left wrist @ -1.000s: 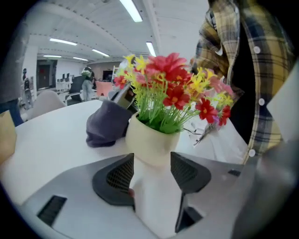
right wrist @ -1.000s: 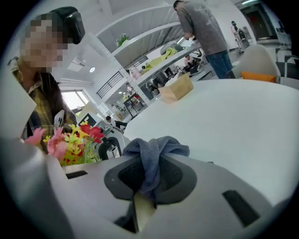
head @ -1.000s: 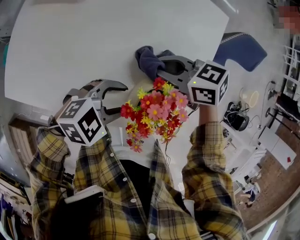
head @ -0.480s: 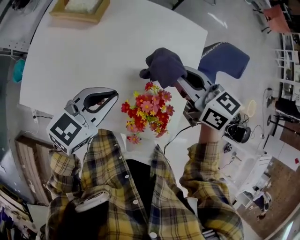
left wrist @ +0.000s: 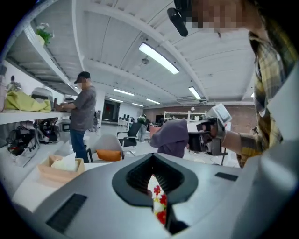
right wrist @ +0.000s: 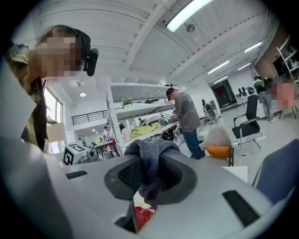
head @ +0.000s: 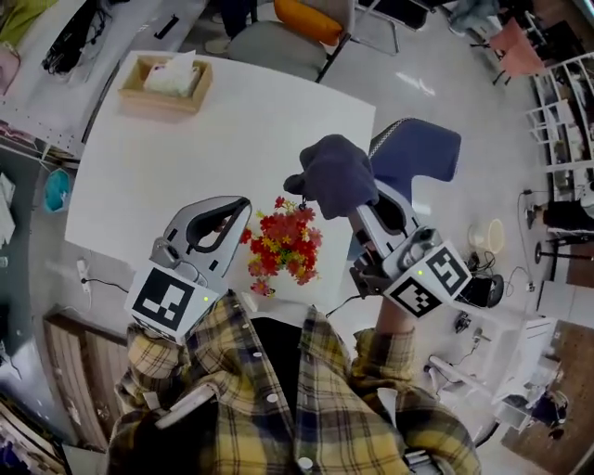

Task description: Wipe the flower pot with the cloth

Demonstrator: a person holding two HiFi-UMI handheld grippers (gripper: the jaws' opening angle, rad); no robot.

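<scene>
A bunch of red, pink and yellow flowers (head: 283, 246) stands near the front edge of the white table (head: 186, 158); the blooms hide the pot beneath them. My right gripper (head: 348, 193) is shut on a dark blue-grey cloth (head: 332, 172), which hangs bunched above and just right of the flowers. In the right gripper view the cloth (right wrist: 149, 161) drapes over the jaws, with the flowers (right wrist: 142, 217) below. My left gripper (head: 239, 206) is shut on nothing, lifted just left of the flowers. Its own view shows the flowers (left wrist: 160, 207) through the jaw slit and the cloth (left wrist: 172, 137) beyond.
A wooden tissue box (head: 167, 82) sits at the table's far left corner. A blue chair (head: 418, 153) stands right of the table and an orange-backed chair (head: 288, 28) behind it. A person (left wrist: 83, 116) stands at a shelf in the background.
Both grippers have risen from the table. The left jaws, open beside the flowers a second ago, are now shut and empty. The right gripper has lifted the cloth off the table.
</scene>
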